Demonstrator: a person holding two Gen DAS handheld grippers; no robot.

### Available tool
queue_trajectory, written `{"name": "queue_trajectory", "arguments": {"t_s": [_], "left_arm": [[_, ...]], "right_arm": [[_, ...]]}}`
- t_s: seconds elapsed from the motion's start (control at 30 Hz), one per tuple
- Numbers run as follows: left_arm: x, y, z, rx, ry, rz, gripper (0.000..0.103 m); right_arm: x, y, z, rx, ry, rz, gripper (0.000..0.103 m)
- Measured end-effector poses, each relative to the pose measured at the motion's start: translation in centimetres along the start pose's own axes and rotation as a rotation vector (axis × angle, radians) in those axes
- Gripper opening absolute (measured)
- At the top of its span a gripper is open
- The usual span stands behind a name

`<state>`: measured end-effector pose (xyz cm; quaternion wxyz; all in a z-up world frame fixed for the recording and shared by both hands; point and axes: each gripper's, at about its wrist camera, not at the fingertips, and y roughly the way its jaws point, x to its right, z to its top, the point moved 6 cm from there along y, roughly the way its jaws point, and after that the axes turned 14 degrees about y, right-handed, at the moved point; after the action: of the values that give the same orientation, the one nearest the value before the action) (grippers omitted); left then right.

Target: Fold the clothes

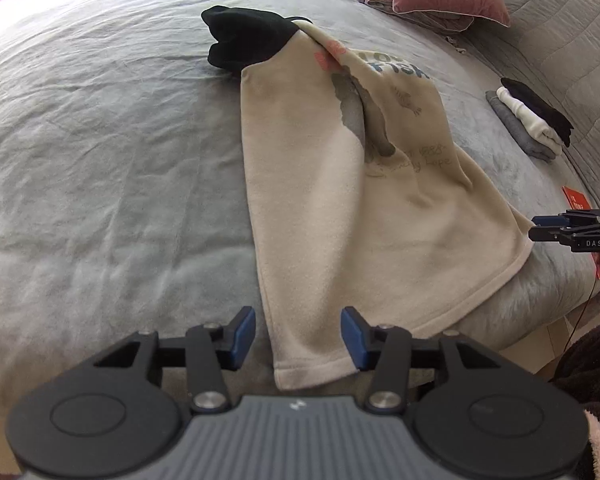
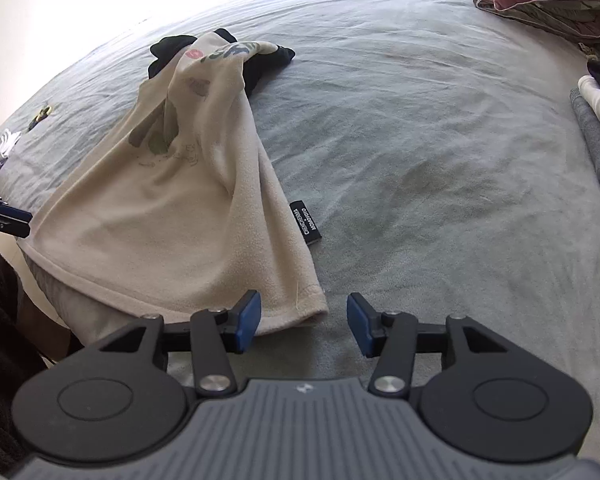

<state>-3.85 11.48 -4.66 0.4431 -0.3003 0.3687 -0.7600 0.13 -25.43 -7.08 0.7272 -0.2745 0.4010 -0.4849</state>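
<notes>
Right now my left gripper has its jaws parted around the cream shirt's left hem corner, not pinching. That shirt sprawls lengthwise on the grey bed; soft, floppy fleece, best pinched at the hem corners. My right gripper gapes beside the other corner.

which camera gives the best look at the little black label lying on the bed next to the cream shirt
The right wrist view. There the black label lies in plain sight on the grey bedspread, just beside the cream shirt, its white lettering visible. The left wrist view does not show it; only the shirt appears there.
</notes>
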Motion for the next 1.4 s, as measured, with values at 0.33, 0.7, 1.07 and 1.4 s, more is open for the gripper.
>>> {"name": "queue_trajectory", "arguments": {"t_s": [0.33, 0.7, 1.07, 1.4], "left_arm": [[-0.8, 1.4, 8.4, 0.069, 0.015, 0.017, 0.061], [-1.5, 6.8, 12.6, 0.117, -0.076, -0.014, 0.064], [-2.5, 7.9, 16.7, 0.274, -0.069, 0.053, 0.056], [-3.0, 9.0, 17.7, 0.275, -0.110, 0.045, 0.057]], "right_arm": [[-1.4, 0.5, 3.7, 0.006, -0.003, 0.032, 0.066], [0.5, 1.4, 4.8, -0.065, -0.210, -0.204, 0.077], [2.5, 0.8, 7.5, 0.038, -0.002, -0.172, 0.077], [-0.7, 5.6, 10.4, 0.046, 0.149, -0.061, 0.077]]}}
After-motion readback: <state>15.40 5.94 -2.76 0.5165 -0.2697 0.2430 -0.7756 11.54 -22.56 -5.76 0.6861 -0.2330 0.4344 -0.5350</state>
